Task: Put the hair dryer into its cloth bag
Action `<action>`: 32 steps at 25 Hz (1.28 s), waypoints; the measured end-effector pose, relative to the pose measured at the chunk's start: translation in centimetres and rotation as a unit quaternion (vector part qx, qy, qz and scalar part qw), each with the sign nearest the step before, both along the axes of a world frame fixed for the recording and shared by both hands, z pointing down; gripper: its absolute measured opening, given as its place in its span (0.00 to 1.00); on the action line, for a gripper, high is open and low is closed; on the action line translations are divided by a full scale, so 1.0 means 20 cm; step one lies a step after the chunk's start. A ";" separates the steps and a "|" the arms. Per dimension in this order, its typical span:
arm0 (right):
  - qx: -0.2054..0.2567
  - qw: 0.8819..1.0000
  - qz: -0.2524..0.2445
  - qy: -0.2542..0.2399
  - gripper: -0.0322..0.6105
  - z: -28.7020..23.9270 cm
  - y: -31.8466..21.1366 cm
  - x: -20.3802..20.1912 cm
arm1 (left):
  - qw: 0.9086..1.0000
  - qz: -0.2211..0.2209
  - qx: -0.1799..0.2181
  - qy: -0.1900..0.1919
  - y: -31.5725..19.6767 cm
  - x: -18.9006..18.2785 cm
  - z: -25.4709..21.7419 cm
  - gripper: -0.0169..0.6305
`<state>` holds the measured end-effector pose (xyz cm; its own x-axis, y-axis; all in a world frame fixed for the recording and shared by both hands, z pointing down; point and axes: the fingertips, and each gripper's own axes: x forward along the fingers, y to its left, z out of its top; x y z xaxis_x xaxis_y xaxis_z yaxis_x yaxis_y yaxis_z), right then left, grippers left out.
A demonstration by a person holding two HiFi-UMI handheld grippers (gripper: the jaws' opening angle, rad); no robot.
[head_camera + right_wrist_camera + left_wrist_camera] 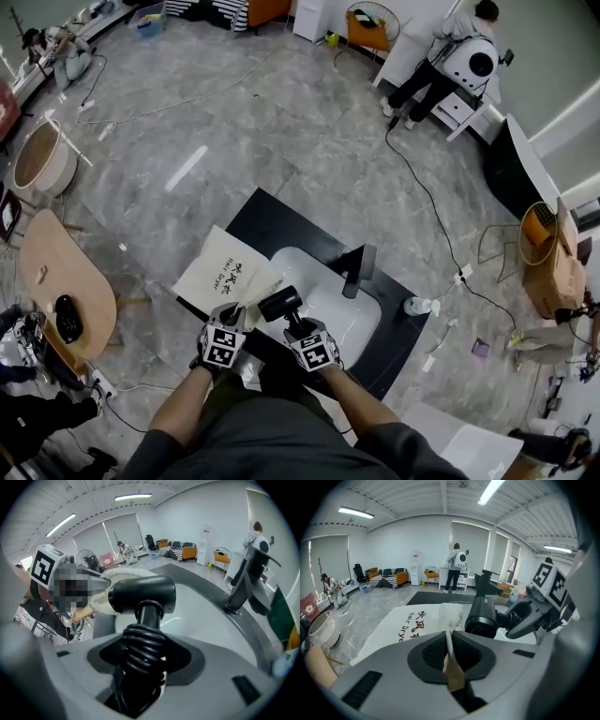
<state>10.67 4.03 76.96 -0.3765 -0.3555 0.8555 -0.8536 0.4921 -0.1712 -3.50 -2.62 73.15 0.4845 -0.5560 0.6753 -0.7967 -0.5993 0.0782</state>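
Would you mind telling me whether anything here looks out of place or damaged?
Nothing looks spilled or damaged. The hair dryer has its cord coiled round the handle, where the right gripper holds it; the left gripper pinches the cloth bag by its edge.

The hair dryer (143, 595) shows smooth matt black plastic, its coiled cord (140, 651) rubbery with a slight sheen, while the cloth bag (225, 274) is soft off-white woven fabric, matt and creased. The left gripper (450, 654) and right gripper (140, 658) wear smooth matt grey plastic shells with black, finely textured pads (432, 652). Below, the basin (352, 323) gleams glossy white against a matt black countertop (267, 225), and the grey stone-look floor (281, 122) shines polished.
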 end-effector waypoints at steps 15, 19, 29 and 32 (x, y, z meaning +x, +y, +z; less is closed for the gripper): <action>-0.026 0.995 -0.089 0.024 0.43 0.09 -0.08 -0.19 | 1.000 0.016 -0.006 0.021 0.02 0.03 0.02 0.06; -0.021 0.993 -0.117 0.028 0.43 0.09 -0.15 -0.26 | 0.999 0.039 -0.007 0.021 0.03 0.05 0.02 0.06; -0.011 0.985 -0.167 0.047 0.43 0.12 -0.41 -0.45 | 0.996 0.085 -0.025 0.027 0.10 0.07 0.04 0.06; -0.007 0.985 -0.170 0.042 0.43 0.13 -0.48 -0.51 | 0.995 0.087 -0.032 0.030 0.10 0.06 0.06 0.06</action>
<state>0.57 -5.53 79.55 -0.3988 -0.2099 0.8927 -0.6517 0.7497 -0.1148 -2.21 -0.54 74.29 0.6100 -0.4159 0.6744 -0.6736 -0.7204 0.1650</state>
